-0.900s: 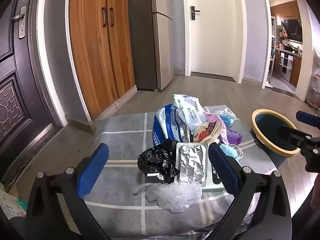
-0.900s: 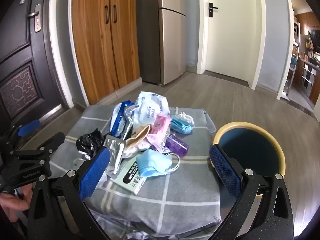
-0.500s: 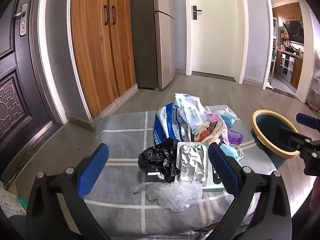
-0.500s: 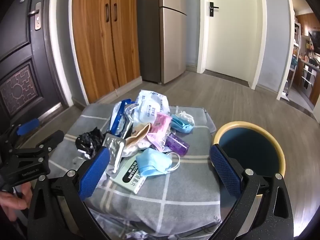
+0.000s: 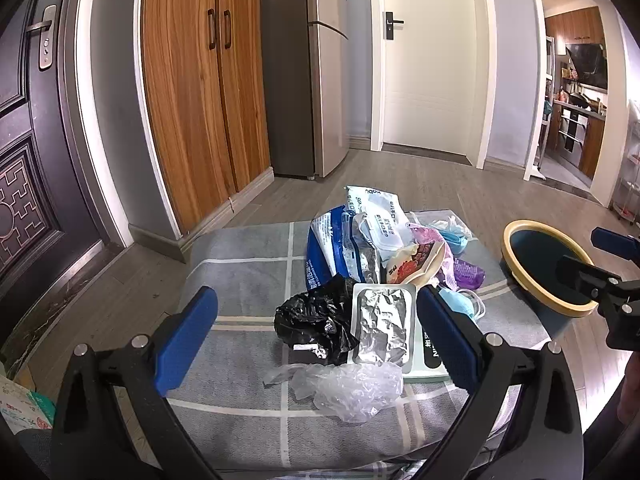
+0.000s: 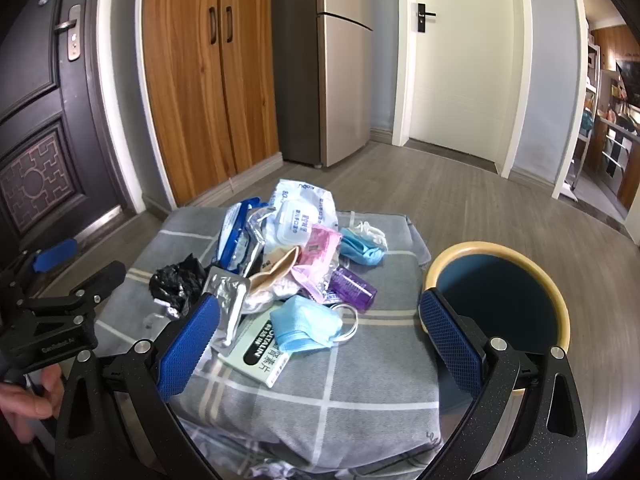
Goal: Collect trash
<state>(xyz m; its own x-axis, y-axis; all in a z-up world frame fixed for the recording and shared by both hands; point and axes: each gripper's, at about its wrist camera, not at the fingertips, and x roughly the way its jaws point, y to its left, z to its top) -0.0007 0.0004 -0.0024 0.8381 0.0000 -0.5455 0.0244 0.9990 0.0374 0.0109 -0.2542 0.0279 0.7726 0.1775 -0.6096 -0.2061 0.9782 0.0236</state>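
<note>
Left wrist view: our left gripper hangs with jaws spread wide and empty above the near end of the trash pile on the grey checked cloth. Between the pads we see a crumpled black bag, a foil blister tray touching it, and a clear plastic film nearest us. The bin sits off the cloth's right side, well apart from this gripper.

Risk as we judge it: the film is limp and flat, so pads may close on cloth with it and drag the whole pile. The black bag overlaps the tray; pinching one could tip the other off the edge.

Right wrist view: our right gripper is also spread wide, holding nothing. A blue face mask lies on a green-white box, with a purple bottle just beyond. The bin is just beside the right pad.

Risk: the mask's ear loops may snag neighbours; the bottle looks apt to roll. Both grippers working one pile could collide.
</note>
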